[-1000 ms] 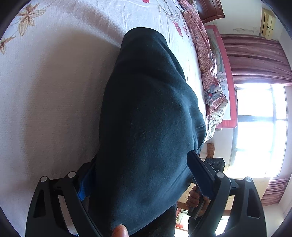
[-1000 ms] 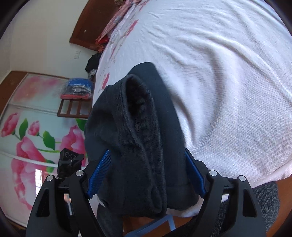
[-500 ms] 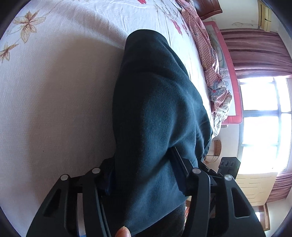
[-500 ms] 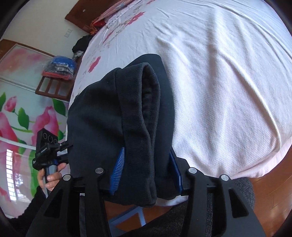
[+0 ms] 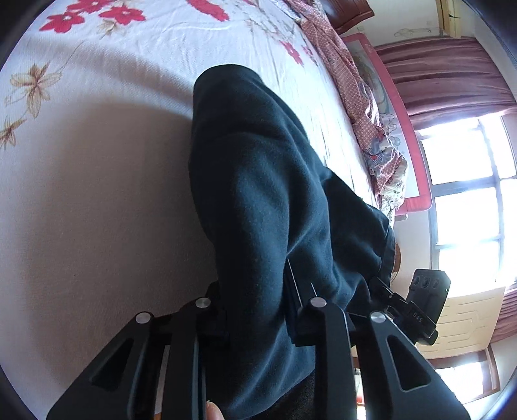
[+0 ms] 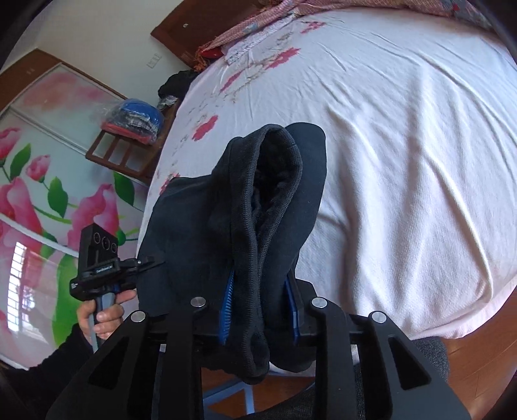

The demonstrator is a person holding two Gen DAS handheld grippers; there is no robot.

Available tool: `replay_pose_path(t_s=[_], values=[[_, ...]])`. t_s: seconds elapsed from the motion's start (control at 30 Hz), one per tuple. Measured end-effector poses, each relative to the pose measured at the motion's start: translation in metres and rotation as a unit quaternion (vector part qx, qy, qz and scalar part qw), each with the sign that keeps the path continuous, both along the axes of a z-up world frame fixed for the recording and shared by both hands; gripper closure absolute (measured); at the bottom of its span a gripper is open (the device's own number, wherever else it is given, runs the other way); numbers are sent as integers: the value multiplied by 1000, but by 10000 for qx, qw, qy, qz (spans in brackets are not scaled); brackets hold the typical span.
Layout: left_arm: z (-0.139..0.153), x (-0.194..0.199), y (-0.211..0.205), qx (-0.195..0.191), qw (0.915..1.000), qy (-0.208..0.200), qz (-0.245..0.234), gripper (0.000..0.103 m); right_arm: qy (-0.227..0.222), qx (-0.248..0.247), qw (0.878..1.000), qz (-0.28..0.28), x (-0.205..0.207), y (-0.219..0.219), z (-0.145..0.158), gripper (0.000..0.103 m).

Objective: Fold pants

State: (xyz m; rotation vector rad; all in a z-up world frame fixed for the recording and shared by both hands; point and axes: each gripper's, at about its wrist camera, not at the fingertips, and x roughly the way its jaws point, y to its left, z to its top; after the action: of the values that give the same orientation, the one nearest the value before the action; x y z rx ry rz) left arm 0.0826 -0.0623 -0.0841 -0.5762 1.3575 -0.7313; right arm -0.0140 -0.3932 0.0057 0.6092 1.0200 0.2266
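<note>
both pairs of fingers are closed on fabric. the left gripper [image 5: 258,310] has its black fingers [image 5: 303,300] drawn in against a thick fold of the pants [image 5: 274,200], with cloth filling the whole gap between them. the right gripper [image 6: 260,307] clamps its blue-padded fingers [image 6: 227,300] on the ribbed waistband [image 6: 258,232], which is bunched into a vertical roll between the pads and hangs a little below them.

the pants are dark navy, of a fleecy knit. they lie at the near edge of the bed [image 5: 97,194], stretching from the grippers up across the sheet toward its middle; the gripped ends are raised off the sheet, and the far part rests on it. in the right wrist view the left gripper [image 6: 106,268] shows beside the garment, held by the person's left hand [image 6: 103,316], at the pants' left side.

the bed carries a white sheet printed with red flowers [image 5: 93,16] toward the far edge. a red checked blanket [image 5: 365,106] lies crumpled along the bed's right edge, next to a pink padded rail [image 5: 397,122]. a bright window [image 5: 468,200] with maroon curtains stands beyond it. at the bed's left side, a wardrobe door [image 6: 35,181] with a pink flower print and a wooden rack [image 6: 119,155] bearing bagged clothes are visible.
</note>
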Motion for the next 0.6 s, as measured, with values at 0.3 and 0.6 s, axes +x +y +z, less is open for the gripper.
replay_pose_path(t_s=[0.3, 0.6], values=[[45, 27, 18, -211, 9987, -434, 142, 80, -498, -224, 9981, 285, 51, 5, 45, 77], [95, 112, 32, 190, 9937, -1013, 439, 80, -820, -106, 9956, 450, 166, 32, 54, 77]])
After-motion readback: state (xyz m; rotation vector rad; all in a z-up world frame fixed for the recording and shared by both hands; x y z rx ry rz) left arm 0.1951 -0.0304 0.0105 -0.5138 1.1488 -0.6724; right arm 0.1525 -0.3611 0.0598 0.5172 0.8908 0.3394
